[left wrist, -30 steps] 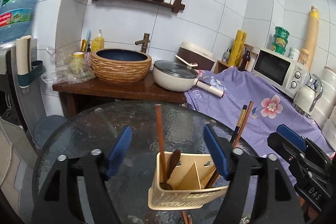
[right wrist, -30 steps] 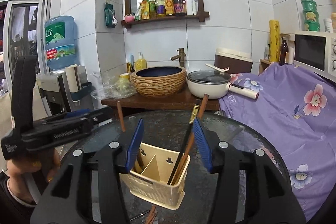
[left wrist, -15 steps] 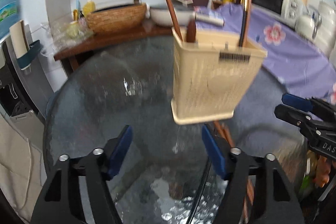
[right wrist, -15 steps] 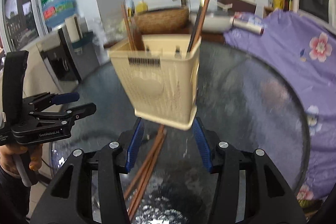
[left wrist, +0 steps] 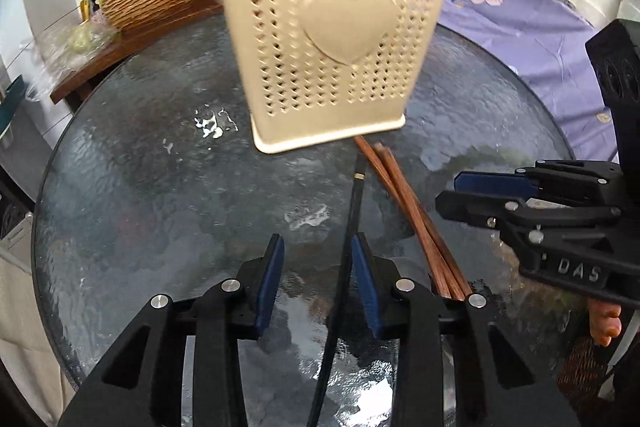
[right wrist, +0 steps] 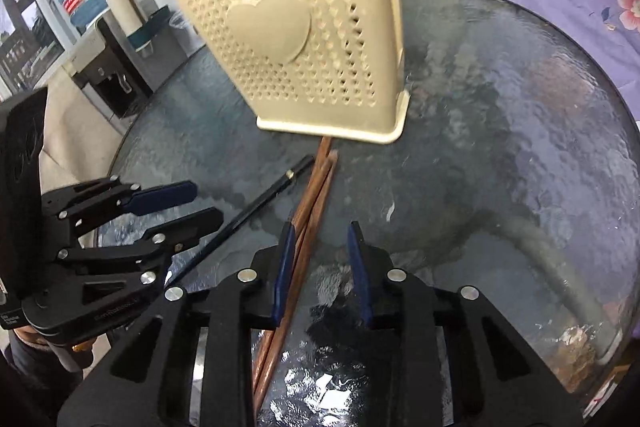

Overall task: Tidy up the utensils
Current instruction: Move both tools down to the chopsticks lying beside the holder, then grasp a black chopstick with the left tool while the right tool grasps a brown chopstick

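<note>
Cream holder [left wrist: 332, 39] with heart-shaped perforations; reddish-brown chopsticks [left wrist: 416, 219]; black chopstick [left wrist: 352, 211]; purple floral cloth [left wrist: 516, 15]; blue-padded fingers [left wrist: 270, 267].

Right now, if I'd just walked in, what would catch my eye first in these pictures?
Probably the cream utensil holder with its raised heart, standing at the middle of the round glass table. In front of it lie a black chopstick and brown chopsticks. The left gripper is closing around the black one, and the right gripper around the brown ones.
</note>
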Available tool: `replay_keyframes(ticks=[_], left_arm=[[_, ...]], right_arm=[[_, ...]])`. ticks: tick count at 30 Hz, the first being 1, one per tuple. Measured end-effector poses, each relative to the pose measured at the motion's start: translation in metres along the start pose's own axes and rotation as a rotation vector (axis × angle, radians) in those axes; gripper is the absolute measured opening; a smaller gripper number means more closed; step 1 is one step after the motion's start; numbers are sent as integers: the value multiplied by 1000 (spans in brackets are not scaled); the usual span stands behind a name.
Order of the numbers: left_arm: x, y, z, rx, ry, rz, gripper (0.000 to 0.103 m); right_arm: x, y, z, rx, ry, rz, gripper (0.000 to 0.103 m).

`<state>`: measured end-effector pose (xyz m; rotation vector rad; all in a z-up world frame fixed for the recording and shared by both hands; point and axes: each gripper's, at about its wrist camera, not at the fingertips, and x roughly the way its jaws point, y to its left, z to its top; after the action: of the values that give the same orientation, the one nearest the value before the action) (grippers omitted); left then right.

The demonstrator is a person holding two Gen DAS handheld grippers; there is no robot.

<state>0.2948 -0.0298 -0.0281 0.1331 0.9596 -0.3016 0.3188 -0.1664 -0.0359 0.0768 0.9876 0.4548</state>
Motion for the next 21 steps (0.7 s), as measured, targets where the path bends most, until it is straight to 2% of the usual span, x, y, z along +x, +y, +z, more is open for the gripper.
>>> replay_keyframes(ticks=[4, 8, 21], left_arm=[[7, -1, -1, 4, 15, -2, 33], [13, -3, -2, 7, 24, 3, 32], [18, -15, -1, 29, 32, 22, 31]], right_arm=[[5, 6, -6, -31, 25, 3, 25], [9, 10, -9, -50, 38, -31, 21], [19, 20, -2, -53, 69, -75, 20]])
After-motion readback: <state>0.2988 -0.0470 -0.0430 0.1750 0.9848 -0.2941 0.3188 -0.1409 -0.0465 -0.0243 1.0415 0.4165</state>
